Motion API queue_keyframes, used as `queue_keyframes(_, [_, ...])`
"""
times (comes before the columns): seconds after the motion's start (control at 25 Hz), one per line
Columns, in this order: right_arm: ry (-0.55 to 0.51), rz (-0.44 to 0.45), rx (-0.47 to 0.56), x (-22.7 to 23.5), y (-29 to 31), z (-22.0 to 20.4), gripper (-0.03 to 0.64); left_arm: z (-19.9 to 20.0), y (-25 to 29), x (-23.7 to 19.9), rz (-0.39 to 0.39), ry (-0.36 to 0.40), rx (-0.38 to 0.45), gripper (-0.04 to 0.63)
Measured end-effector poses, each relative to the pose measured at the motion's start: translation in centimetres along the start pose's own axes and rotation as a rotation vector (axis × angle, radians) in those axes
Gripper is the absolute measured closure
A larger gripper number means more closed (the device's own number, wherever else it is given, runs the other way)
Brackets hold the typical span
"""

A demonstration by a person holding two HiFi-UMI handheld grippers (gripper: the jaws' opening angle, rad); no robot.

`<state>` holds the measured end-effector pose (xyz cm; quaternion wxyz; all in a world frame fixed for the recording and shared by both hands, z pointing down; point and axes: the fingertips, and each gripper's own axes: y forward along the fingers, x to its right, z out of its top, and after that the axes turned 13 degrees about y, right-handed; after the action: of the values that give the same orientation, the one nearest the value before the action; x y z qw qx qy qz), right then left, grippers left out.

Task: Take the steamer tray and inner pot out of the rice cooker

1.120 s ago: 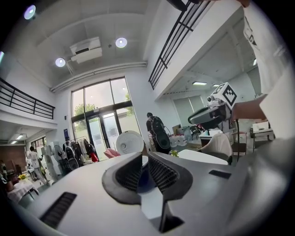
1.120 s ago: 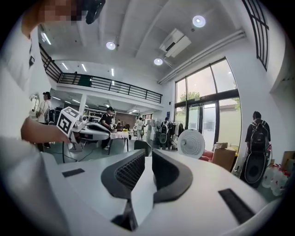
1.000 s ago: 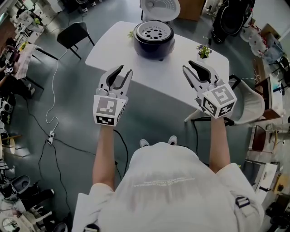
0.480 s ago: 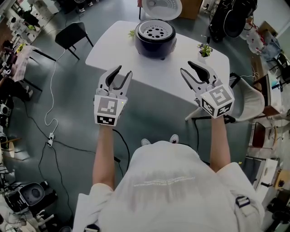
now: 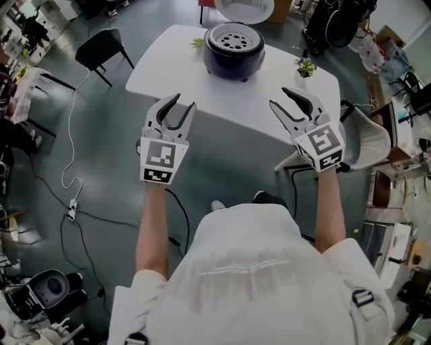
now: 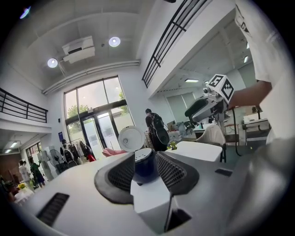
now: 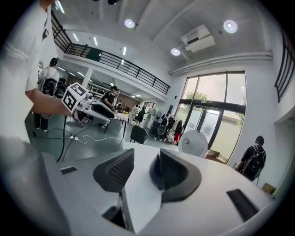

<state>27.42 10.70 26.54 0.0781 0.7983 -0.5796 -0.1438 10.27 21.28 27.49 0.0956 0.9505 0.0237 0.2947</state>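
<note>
The dark blue rice cooker (image 5: 234,48) stands at the far side of the white table (image 5: 168,67), its white lid (image 5: 246,8) up. The perforated steamer tray (image 5: 233,36) sits in its top. Both grippers hover short of the table's near edge, well apart from the cooker. My left gripper (image 5: 184,104) is open and empty, and its jaws have just been opening. In the left gripper view the cooker (image 6: 144,167) shows far off between its jaws. My right gripper (image 5: 279,98) is open wide with nothing between its fingers, its jaws having just been opening. Its own view shows the lid (image 7: 192,143).
A small potted plant (image 5: 305,67) stands near the table's right corner. A black chair (image 5: 101,48) is left of the table and a white chair (image 5: 367,145) is at its right. A white cable (image 5: 74,155) trails over the grey floor.
Both grippers have moved forward toward the table. The right gripper has rolled, and its jaws stand wider. The cooker sits higher in the head view.
</note>
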Motion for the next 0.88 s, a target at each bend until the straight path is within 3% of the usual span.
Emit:
queue_keyframes(0.48, [-0.005,0.031,-0.056,0.1,2.9,-2.1,0.426,-2.3,0.8,0.1,-0.01,-0.018,-0.056,0.431])
queue_keyframes(0.72, [0.022,0.089,-0.03,1.8,8.5,-1.8,0.428,-5.6,2.1,-2.4,0.014,-0.038,-0.142,0.431])
queue_keyframes(0.88, [0.065,0.117,0.003,5.7,13.3,-1.3,0.431,-6.9,6.2,-5.3,0.031,-0.037,-0.188,0.431])
